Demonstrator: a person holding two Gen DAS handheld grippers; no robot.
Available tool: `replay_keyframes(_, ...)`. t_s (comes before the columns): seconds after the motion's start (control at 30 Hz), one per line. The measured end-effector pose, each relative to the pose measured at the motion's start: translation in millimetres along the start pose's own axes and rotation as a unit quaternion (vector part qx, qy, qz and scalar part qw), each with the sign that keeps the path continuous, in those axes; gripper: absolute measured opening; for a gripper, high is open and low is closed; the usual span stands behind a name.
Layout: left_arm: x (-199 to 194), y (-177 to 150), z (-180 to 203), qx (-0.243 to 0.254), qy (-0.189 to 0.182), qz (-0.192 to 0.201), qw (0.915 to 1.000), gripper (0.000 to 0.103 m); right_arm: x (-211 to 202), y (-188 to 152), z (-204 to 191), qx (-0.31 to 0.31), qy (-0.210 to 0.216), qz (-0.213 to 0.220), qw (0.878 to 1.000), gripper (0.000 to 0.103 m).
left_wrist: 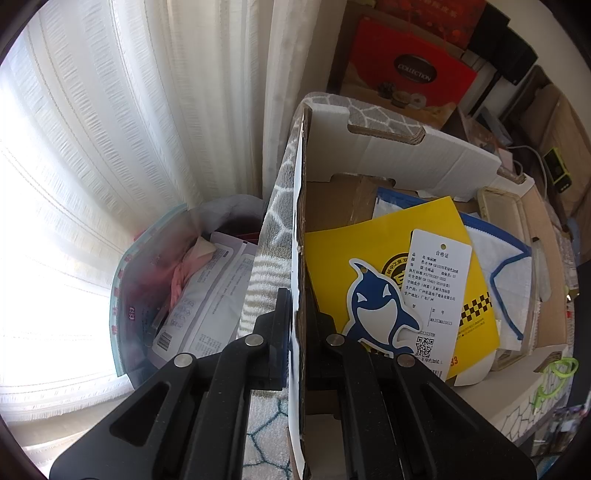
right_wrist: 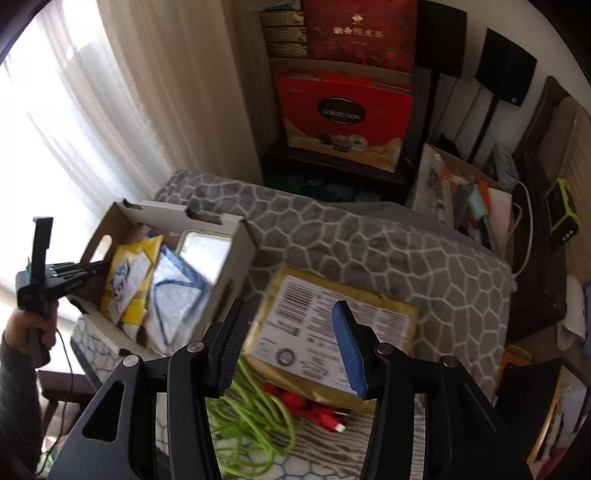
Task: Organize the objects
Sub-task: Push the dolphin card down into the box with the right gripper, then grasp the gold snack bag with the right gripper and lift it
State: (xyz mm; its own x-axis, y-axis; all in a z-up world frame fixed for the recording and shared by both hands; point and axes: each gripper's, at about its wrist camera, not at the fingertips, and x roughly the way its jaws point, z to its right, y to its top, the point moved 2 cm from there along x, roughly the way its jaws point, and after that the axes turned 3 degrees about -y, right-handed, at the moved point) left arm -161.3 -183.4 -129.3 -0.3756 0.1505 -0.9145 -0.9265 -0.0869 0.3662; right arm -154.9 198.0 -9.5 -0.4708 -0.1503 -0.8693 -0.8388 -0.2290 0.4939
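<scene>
A red box at the back has a dark oval with the word "COLLECTION" on it, and the darker red box above it has gold writing that is too small to read. The cardboard box is brown inside and white on the outside, with cut-out handle holes in its walls. It sits on a grey blanket with a white stone pattern. Inside the box lies a yellow card with a black checker strip, a blue and white penguin tag, and a white tag with small printed lines, a QR code and the code "MA153MA00013". A white cloth with blue edges and a clear case lie there too. The left gripper is pressed tight on the near side wall of the box, one finger outside and one inside. In the right view, a hand holds that gripper at the left side of the box. The right gripper has its fingers apart with nothing between them. Past its fingers lies a gold packet with a white label and a barcode, blurry to read. A green cord and a red cable lie just in front of the packet, below the open fingers.
</scene>
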Motion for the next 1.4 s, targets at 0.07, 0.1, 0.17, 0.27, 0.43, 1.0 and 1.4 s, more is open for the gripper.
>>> replay_keyframes(0.07,0.2,0.1,0.2,0.000,0.001,0.000,1.0000,0.004,3.5,-10.3,15.6,0.019,-0.008,-0.007,1.000,0.064)
replay_keyframes(0.1,0.3,0.1,1.1,0.001,0.001,0.000,1.0000,0.004,6.8,-15.2,26.5,0.037,-0.011,-0.011,0.999,0.073)
replay_keyframes(0.17,1.0,0.8,1.5,0.003,0.004,-0.001,1.0000,0.004,11.8,-20.2,36.3,0.059,-0.013,-0.014,0.998,0.082)
replay_keyframes(0.27,0.9,1.3,1.0,0.002,0.003,-0.002,1.0000,0.004,26.1,-27.8,50.5,0.084,-0.019,-0.035,0.996,0.084)
replay_keyframes(0.43,0.6,2.0,1.8,0.005,0.004,-0.002,1.0000,0.004,50.0,-40.2,71.6,0.147,0.034,-0.059,0.987,0.076)
replay_keyframes(1.0,-0.3,2.4,4.5,0.007,0.012,-0.005,0.9999,0.004,43.8,-36.7,86.1,0.218,0.076,-0.016,0.973,0.013)
replay_keyframes(1.4,1.6,2.7,14.2,0.012,0.003,-0.008,0.9999,0.004,-27.3,13.7,59.3,0.145,0.028,0.062,0.987,0.011)
